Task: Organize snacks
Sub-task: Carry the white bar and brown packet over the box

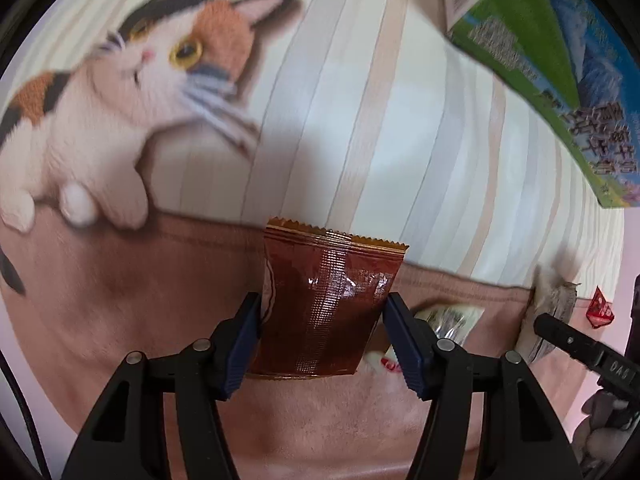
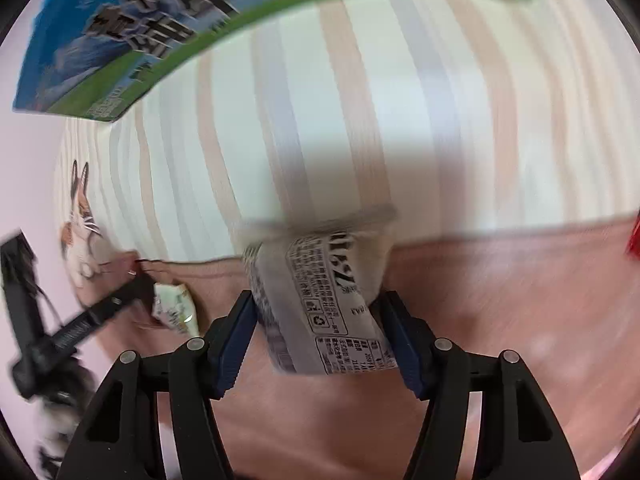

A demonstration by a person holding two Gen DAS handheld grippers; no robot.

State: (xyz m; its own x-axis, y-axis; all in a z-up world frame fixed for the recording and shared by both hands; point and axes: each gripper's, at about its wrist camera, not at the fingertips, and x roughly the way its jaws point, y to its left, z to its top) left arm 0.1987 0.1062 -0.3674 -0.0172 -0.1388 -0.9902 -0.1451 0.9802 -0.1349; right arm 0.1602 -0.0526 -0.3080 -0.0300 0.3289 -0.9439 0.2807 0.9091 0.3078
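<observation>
My left gripper (image 1: 320,332) is shut on a brown foil snack packet (image 1: 324,304) and holds it upright above the cat-print mat (image 1: 120,300). My right gripper (image 2: 318,336) is shut on a grey-white snack packet (image 2: 324,300) with printed text. That packet also shows at the right edge of the left wrist view (image 1: 552,312), with the right gripper's finger (image 1: 568,336) on it. A small pale green-white snack packet (image 1: 448,320) lies on the mat behind the left gripper; it also shows in the right wrist view (image 2: 176,308), beside the left gripper's finger (image 2: 100,316).
A green and blue carton (image 1: 560,60) stands at the far end of the striped mat; it also shows in the right wrist view (image 2: 160,28). A small red packet (image 1: 600,308) lies on the pink surface at the right. A calico cat (image 1: 132,100) is printed on the mat.
</observation>
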